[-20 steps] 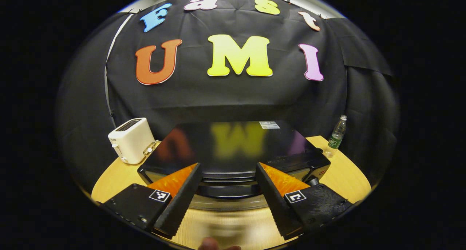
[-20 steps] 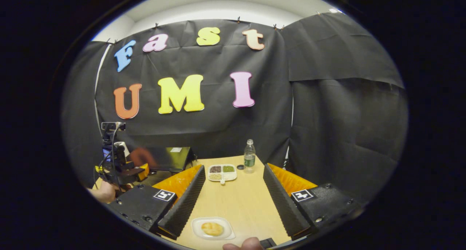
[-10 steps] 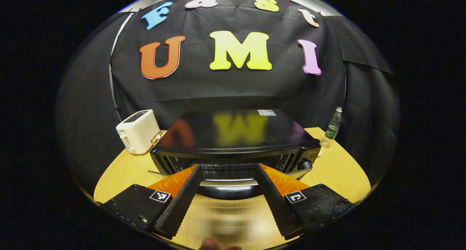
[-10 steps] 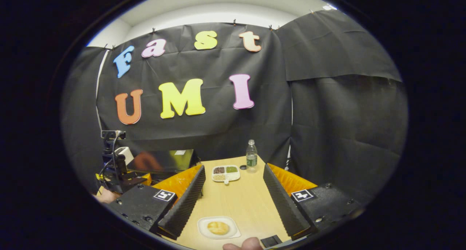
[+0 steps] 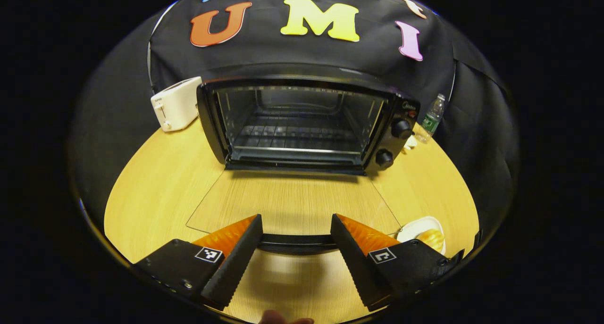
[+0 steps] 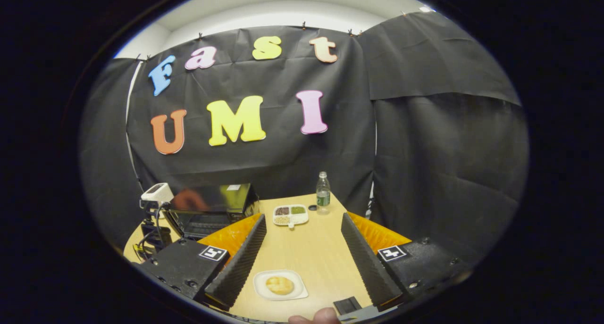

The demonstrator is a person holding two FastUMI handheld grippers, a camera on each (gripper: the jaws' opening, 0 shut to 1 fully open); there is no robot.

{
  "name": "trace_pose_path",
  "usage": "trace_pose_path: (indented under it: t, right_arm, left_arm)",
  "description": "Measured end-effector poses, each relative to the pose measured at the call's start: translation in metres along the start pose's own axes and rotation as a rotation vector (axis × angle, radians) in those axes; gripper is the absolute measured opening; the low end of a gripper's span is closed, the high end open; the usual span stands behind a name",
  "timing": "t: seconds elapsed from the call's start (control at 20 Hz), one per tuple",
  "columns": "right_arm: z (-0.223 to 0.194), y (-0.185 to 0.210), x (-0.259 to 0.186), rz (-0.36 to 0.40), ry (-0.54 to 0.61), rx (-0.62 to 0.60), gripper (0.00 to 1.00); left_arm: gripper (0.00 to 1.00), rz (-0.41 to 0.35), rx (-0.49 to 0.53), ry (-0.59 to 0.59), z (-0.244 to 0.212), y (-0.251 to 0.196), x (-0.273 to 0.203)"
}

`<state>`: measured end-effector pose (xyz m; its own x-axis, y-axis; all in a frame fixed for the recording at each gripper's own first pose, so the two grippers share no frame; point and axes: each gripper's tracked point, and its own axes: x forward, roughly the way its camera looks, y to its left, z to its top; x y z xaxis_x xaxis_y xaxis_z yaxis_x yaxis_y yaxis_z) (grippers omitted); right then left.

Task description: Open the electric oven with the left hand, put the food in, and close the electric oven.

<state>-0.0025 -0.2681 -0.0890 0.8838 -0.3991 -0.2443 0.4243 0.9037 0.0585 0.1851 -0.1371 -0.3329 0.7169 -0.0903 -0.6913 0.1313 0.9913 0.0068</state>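
You have a white toaster at the far left of the wooden worktop, close against the black cloth wall. At the far right corner stands a clear plastic bottle with a green label, upright; in the right gripper view a small dark cap lies just beside it. Near that bottle sits a white divided dish, its four compartments holding dark, green and pale grains.

black oven: door down flat | bun: on white plate
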Motion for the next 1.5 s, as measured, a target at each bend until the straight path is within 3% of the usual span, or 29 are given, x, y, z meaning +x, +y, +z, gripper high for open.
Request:
trace_pose_path:
  t: [0.2, 0.35, 0.7, 0.9, 0.95, 1.0, 1.25, 1.5]
  right_arm:
    - [-0.003, -0.004, -0.005, -0.002, 0.009, -0.022, 1.0]
    - [-0.008, -0.005, -0.005, 0.002, 0.02, -0.021, 1.0]
    - [-0.016, -0.008, -0.01, 0.009, 0.037, -0.03, 1.0]
    - [-0.024, -0.006, -0.011, 0.032, 0.063, -0.027, 1.0]
    - [-0.026, -0.005, -0.012, 0.039, 0.069, -0.027, 1.0]
    - [-0.028, -0.005, -0.011, 0.042, 0.075, -0.031, 1.0]
    - [-0.052, 0.003, -0.003, 0.097, 0.118, -0.064, 1.0]
    - [-0.108, 0.026, 0.016, 0.203, 0.208, -0.088, 1.0]
  left_arm:
    - [1.0, 0.007, 0.004, 0.064, -0.024, 0.004, 0.013]
    - [0.96, 0.014, 0.025, 0.068, -0.024, 0.004, 0.018]
    - [0.97, 0.026, 0.037, 0.061, -0.025, 0.006, 0.022]
    - [0.96, 0.022, 0.048, -0.001, -0.011, 0.006, 0.015]
    - [0.86, 0.027, 0.041, -0.024, -0.007, 0.009, 0.012]
    - [0.94, 0.034, 0.035, -0.035, -0.006, 0.012, 0.01]
    - [0.94, 0.026, -0.013, -0.129, 0.016, 0.015, -0.023]
    - [0.94, 0.041, -0.028, -0.257, 0.044, 0.021, -0.09]
